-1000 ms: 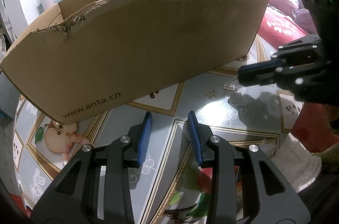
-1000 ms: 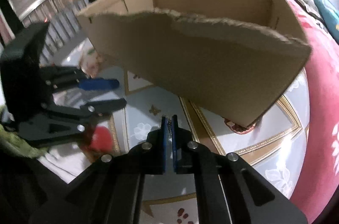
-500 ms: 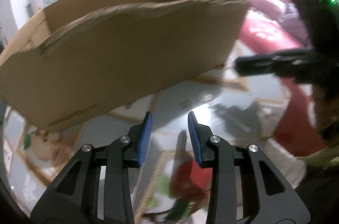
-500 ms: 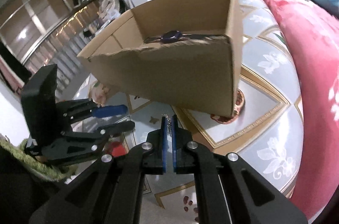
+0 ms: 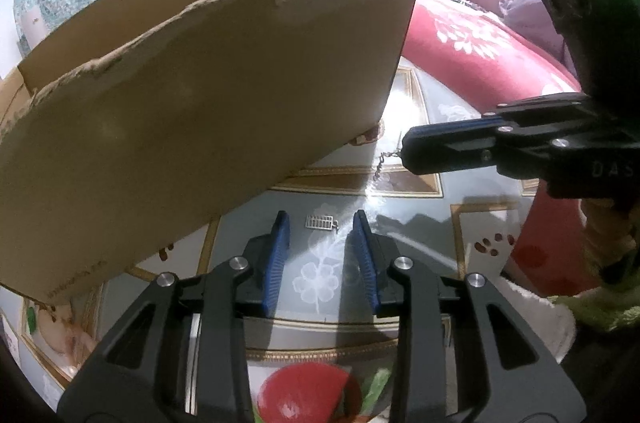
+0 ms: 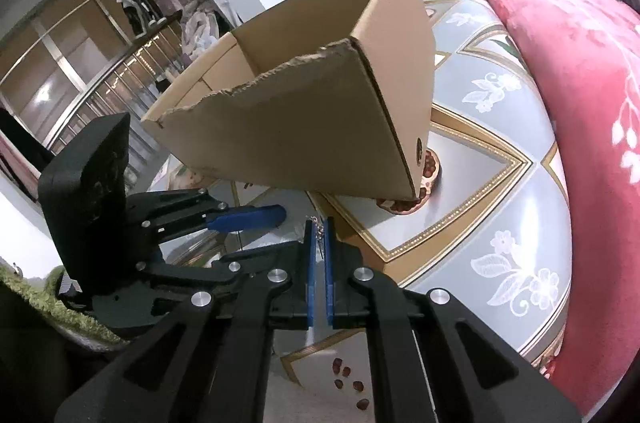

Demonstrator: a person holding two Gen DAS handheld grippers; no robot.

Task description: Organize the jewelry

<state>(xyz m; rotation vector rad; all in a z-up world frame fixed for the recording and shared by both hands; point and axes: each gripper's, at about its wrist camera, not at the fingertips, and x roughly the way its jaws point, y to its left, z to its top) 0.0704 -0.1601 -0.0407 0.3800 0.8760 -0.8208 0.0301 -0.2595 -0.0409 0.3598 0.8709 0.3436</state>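
Two pieces of jewelry show, and both look light, thin and easy to lose. On the left stands the cardboard box (image 5: 208, 111), its torn rim facing the cameras. Its inside is hidden from both views, so what already lies there cannot be told. Just right of its lower corner, the left gripper (image 5: 320, 243) hangs with its jaws apart over the patterned table (image 5: 472, 235), and a small flat silver clasp (image 5: 319, 222) lies between the fingertips. That piece seems stiff but slippery on the glossy top; pinching its long edges would probably serve best. Further right, the right gripper (image 5: 404, 151) is clamped on a fine chain (image 5: 382, 163), which dangles limp from the tips. Its full length and any pendant are too small to make out.
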